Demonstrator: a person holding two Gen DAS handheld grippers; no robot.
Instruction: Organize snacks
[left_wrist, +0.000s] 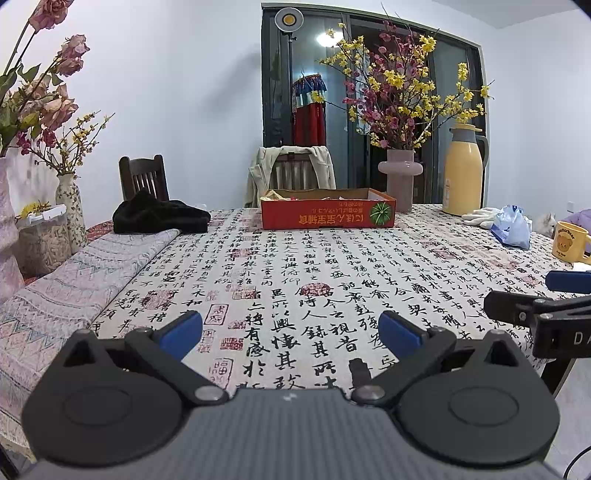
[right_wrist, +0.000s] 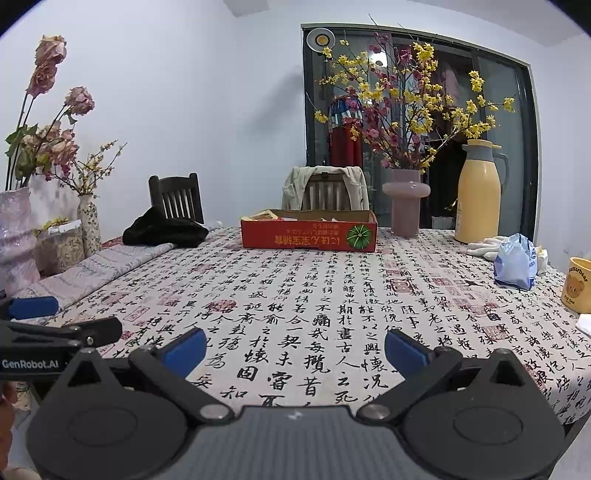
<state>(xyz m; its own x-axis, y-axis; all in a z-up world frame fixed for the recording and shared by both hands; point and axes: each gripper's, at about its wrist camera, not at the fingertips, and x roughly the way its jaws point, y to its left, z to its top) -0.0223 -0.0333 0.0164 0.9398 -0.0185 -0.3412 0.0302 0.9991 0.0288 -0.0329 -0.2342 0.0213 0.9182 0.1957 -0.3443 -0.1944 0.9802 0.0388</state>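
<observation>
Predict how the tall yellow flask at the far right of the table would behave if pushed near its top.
The yellow flask stands tall on a narrow base, so it would probably tip rather than slide. Its smooth body looks slippery. The tablecloth beneath may drag or bunch.

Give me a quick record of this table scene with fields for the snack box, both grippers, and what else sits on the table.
snack box: red cardboard tray, far middle of the table, open top, packets inside
left hand-held gripper: open, empty, above the tablecloth's near edge
right hand-held gripper: open, empty, beside the left one
right of box: pink vase with flowering branches, yellow thermos jug
far right: white gloves, blue plastic bag, yellow bear mug
left of box: black cloth
table cover: calligraphy tablecloth
</observation>
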